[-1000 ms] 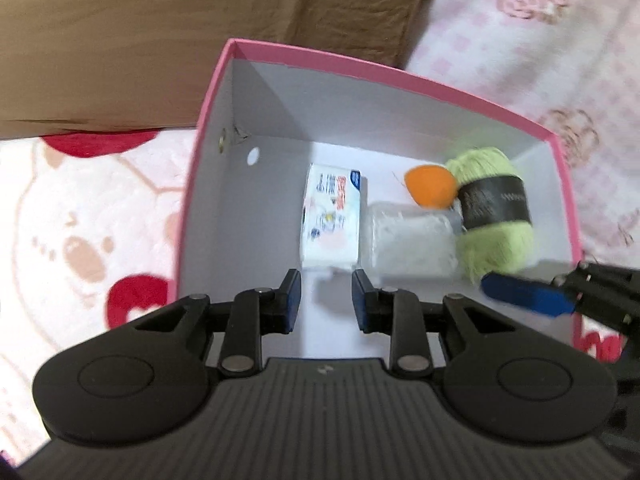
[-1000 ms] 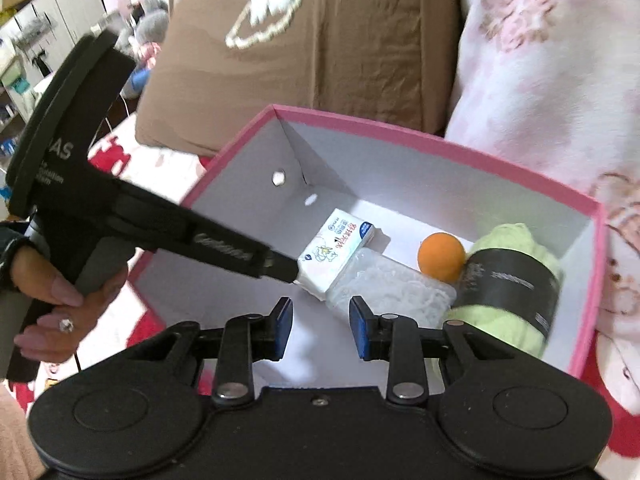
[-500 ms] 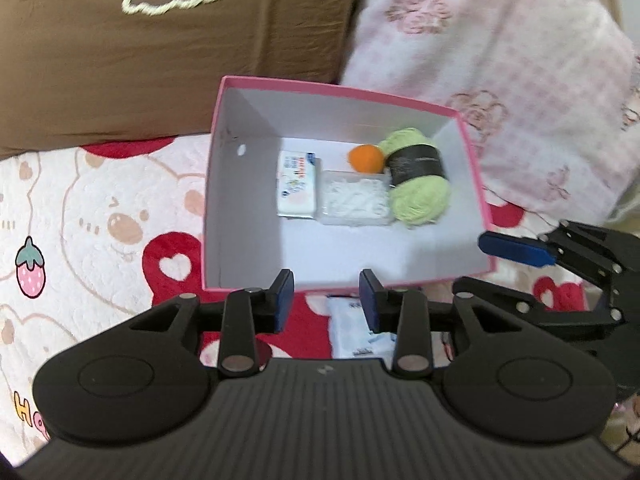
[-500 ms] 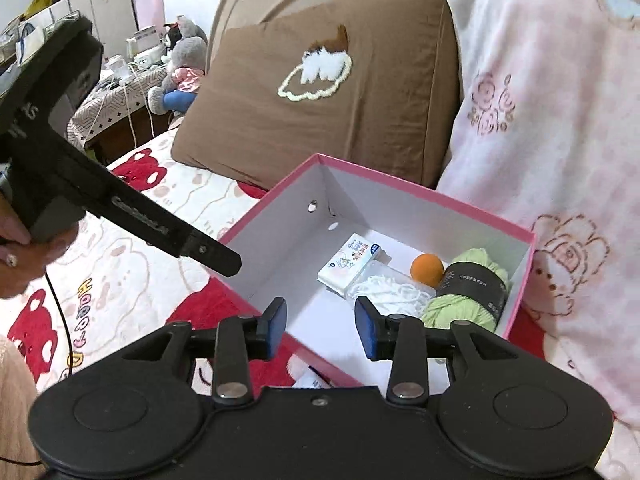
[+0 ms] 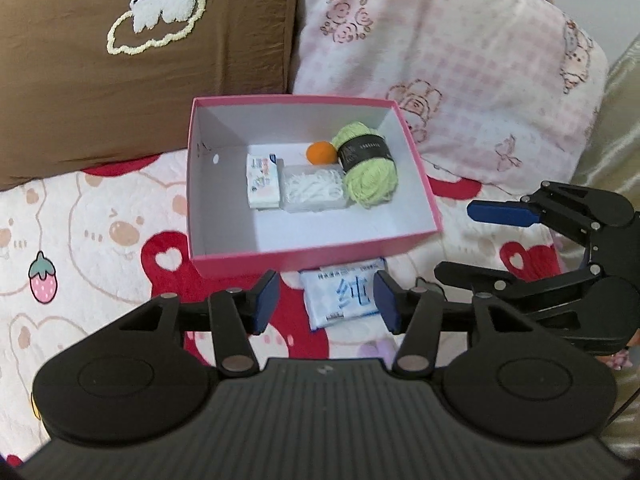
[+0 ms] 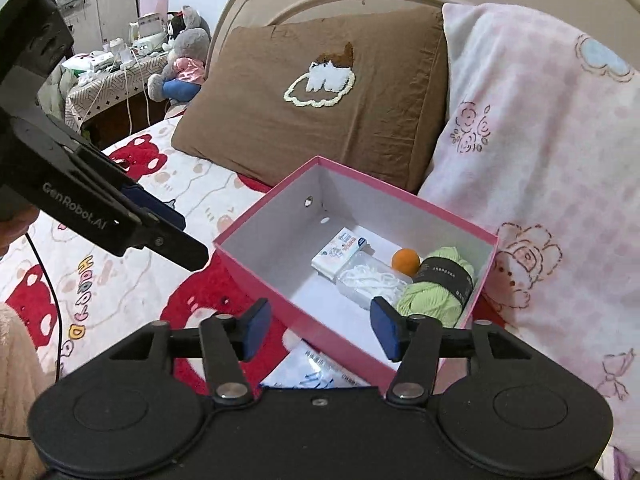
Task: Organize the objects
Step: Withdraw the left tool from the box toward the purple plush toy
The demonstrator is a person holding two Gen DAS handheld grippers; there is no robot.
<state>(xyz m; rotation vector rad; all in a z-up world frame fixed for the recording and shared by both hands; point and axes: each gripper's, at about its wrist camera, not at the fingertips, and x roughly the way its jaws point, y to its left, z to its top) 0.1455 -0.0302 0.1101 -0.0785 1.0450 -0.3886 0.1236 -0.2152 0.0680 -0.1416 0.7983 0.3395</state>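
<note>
A pink box (image 5: 320, 258) with a white inside lies on the bed. In it sit a small tissue pack (image 5: 262, 181), a clear bag of white strands (image 5: 313, 189), an orange ball (image 5: 321, 153) and a green yarn skein (image 5: 368, 168). A white and blue wipes pack (image 5: 344, 296) lies on the blanket just in front of the box. My left gripper (image 5: 326, 306) is open and empty above the wipes pack. My right gripper (image 6: 322, 334) is open and empty over the box's near corner; it also shows in the left wrist view (image 5: 468, 240). The box (image 6: 256, 276) and wipes pack (image 6: 316, 376) show in the right wrist view.
A brown pillow (image 5: 140, 60) and a pink patterned pillow (image 5: 460, 72) stand behind the box. The blanket (image 5: 100, 232) has bears and red hearts. A bedside table with plush toys (image 6: 180, 68) is at the far left.
Both grippers have pulled back and up from inside the box, and both have opened wider. The wipes pack in front of the box has come into view.
</note>
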